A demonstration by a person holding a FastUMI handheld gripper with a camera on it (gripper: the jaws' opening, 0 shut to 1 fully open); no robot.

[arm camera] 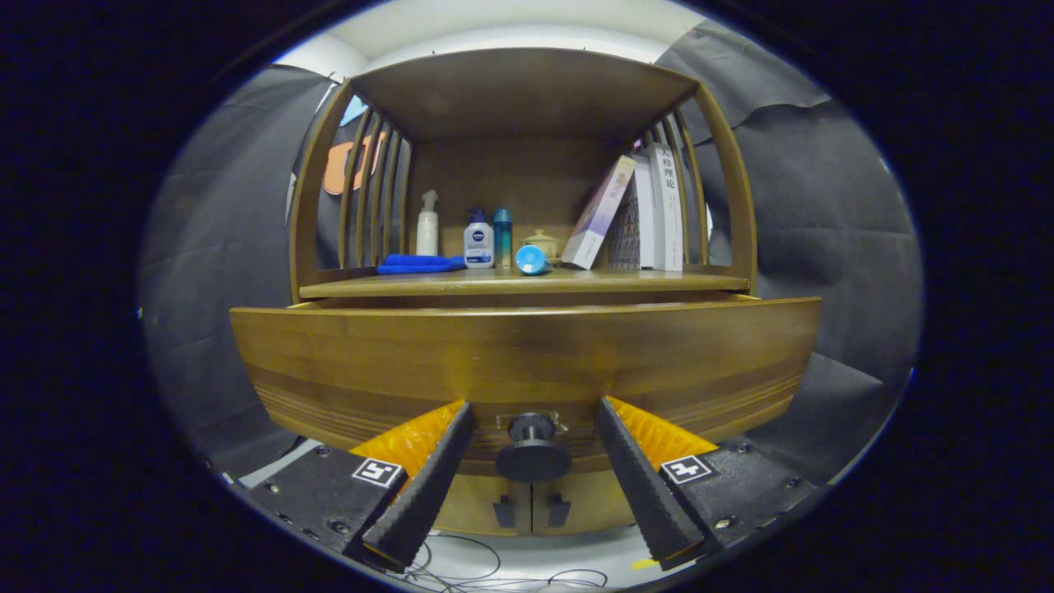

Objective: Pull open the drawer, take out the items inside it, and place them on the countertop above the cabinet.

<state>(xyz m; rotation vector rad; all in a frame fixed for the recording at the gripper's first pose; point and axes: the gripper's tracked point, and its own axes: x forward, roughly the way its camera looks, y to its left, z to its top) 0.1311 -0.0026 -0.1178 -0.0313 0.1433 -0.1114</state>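
The wooden drawer front (527,362) of the cabinet fills the space ahead of me and stands pulled out a little from under the countertop (527,284). Its dark round knob (533,449) sits between my fingers, clear of both. My gripper (533,412) is open, one finger on each side of the knob. The drawer's inside is hidden behind its front.
On the countertop stand a folded blue cloth (418,264), a white spray bottle (427,226), a small white bottle (478,241), a teal bottle (502,235), a blue cup on its side (532,259) and leaning books (638,216). Cabinet doors (531,502) sit below the drawer. Cables lie on the floor.
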